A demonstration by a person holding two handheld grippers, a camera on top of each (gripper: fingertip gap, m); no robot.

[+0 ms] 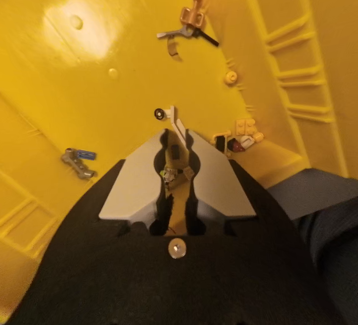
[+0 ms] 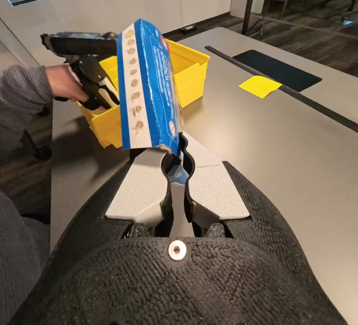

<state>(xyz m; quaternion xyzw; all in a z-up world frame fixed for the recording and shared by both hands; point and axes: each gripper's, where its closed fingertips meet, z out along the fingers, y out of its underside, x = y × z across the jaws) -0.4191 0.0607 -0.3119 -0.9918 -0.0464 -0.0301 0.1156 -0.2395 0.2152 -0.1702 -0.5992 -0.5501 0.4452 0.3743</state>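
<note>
**Two grippers: one down in the bin, one clamped on a box**

Both tools are busy in different places. We see the left gripper lowered into the yellow bin, its fingers drawn narrow but not closed. A white angled piece stands between them. It lies against the inner face of the right finger, while a strip of bin floor shows between it and the left finger, so we do not count it as gripped. Its long axis runs nearly in line with the fingers, leading away from the tips and leaning a little left. At the far end a short stub carries a small black wheel out to the left, just beyond the fingertips.

Other loose parts lie apart from this one. A grey beam with a blue pin is well off to the left, a copper-coloured piece is far ahead, and a cluster of yellow bricks sits in the corner to the right.

The right gripper is closed tight on the lower corner of a blue cardboard box. It holds the box above the table, tilted upward and to the left, in front of the bin. A hand holds the left tool at the bin's near end, and a yellow paper note lies well off to the right.
</note>
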